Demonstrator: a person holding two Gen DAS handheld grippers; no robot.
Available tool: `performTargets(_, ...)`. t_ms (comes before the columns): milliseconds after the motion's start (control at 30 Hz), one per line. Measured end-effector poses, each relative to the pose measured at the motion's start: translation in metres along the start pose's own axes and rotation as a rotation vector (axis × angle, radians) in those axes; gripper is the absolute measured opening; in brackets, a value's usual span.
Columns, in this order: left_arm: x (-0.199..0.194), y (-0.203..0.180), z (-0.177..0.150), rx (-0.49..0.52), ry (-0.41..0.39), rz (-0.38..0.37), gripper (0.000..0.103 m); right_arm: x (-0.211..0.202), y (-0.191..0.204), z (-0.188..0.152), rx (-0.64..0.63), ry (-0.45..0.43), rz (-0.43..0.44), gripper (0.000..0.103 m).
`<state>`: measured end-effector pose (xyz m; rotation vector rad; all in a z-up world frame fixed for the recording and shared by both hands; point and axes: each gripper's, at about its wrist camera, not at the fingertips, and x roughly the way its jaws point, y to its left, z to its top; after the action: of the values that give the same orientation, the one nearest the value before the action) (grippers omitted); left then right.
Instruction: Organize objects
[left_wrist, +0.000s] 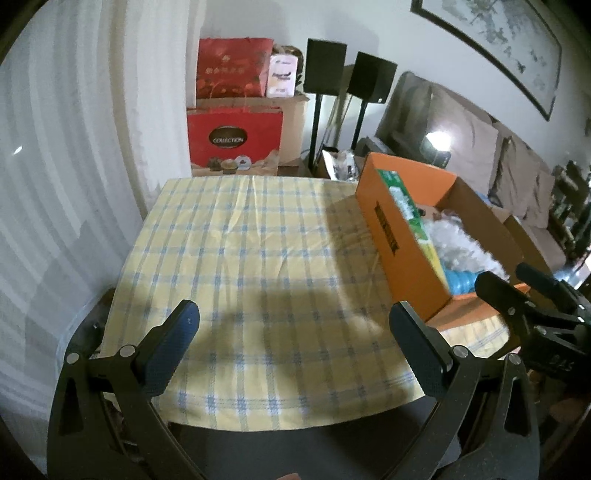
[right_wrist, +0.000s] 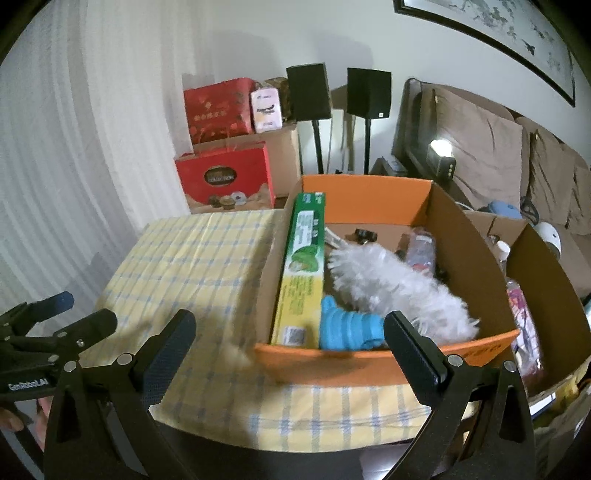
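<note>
Left wrist view: left gripper (left_wrist: 294, 334), jaws spread and empty, over the checked cloth (left_wrist: 258, 258); orange box (left_wrist: 413, 236) at right. Right wrist view: right gripper (right_wrist: 290, 341), jaws spread and empty, before the box (right_wrist: 369, 199) holding a green carton (right_wrist: 304, 269), white duster (right_wrist: 391, 284) and blue item (right_wrist: 349, 328).

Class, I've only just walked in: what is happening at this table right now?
A person holds two sets of tongs over a table with a checked cloth. The left tongs and right tongs are both open and empty. An orange cardboard box on the table holds a long green carton, a fluffy white duster, a blue item and a bottle. Nothing is gripped yet.
</note>
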<state>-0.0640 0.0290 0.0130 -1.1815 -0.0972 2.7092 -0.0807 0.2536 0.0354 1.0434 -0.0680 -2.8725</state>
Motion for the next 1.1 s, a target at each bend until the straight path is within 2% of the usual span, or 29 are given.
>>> performTargets(200,0.005,0.012,-0.017,-0.027,0.000,0.011,0.103,0.003,0.011,-0.015,0.004,0.000,0.010,0.103)
performTargets(367,0.014,0.022,-0.028,-0.043,0.012,0.028,0.103,0.011,0.023,-0.029,-0.027,0.001,-0.029,0.103)
performTargets(533,0.016,0.028,-0.032,-0.052,0.020,0.038,0.103,0.017,0.027,-0.037,-0.026,0.020,-0.017,0.103)
performTargets(800,-0.006,0.027,-0.037,-0.060,-0.026,0.049,0.103,0.001,0.027,-0.034,-0.010,-0.017,-0.022,0.103)
performTargets(1100,-0.029,0.022,-0.045,-0.055,-0.035,0.053,0.103,-0.026,0.026,-0.041,-0.011,-0.039,-0.031,0.103)
